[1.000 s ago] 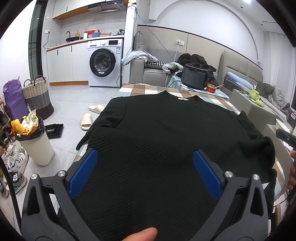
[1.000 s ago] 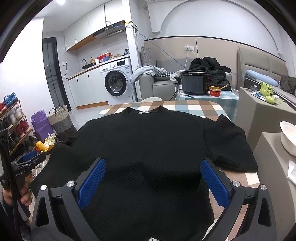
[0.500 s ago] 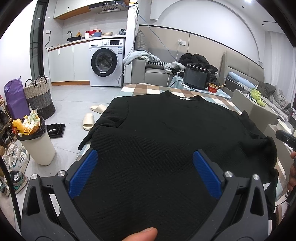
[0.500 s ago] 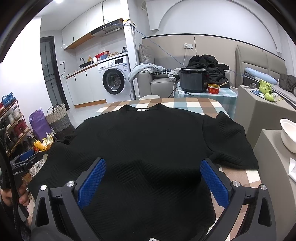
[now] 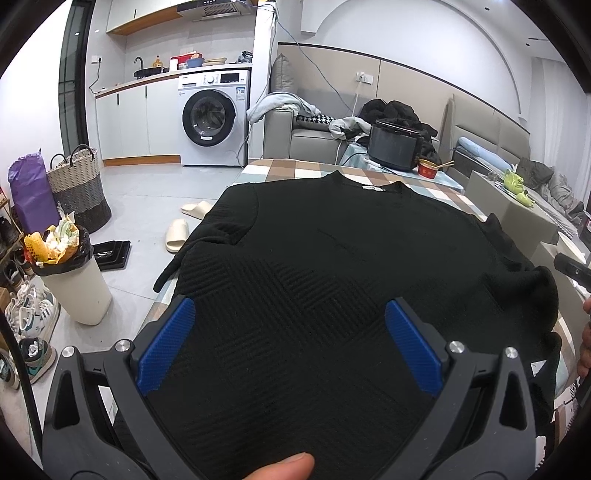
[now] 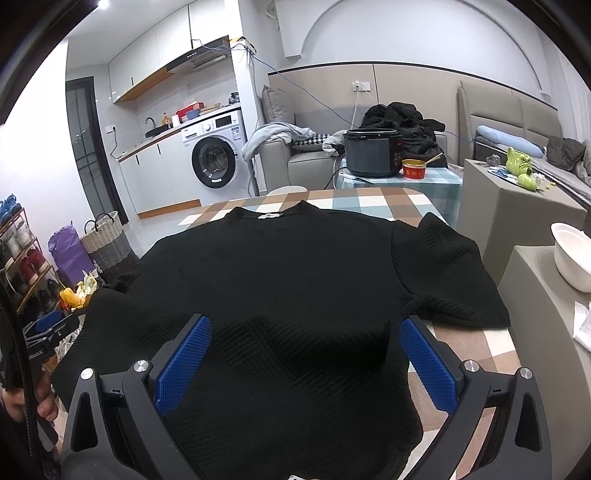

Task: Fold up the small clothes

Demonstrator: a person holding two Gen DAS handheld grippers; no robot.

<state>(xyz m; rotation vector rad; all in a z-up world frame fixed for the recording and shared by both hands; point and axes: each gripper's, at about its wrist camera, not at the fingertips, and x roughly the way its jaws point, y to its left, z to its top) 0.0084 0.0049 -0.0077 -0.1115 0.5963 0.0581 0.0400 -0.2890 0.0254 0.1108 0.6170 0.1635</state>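
1. A black top (image 5: 332, 266) in ribbed, herringbone-textured knit lies spread flat on the checked tablecloth (image 6: 373, 201).
2. The left gripper (image 5: 290, 332) hovers above its hem, blue dimpled pads spread wide.
3. The right gripper (image 6: 304, 350) does likewise, empty.

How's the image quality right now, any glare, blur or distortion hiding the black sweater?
Left wrist view: sharp, no blur; the sweater is so dark that only its ribbed weave shows nearby; fisheye bends the walls and blackens the corners. Right wrist view: also sharp; a ceiling light glares top left, away from the sweater; the checked tablecloth curves.
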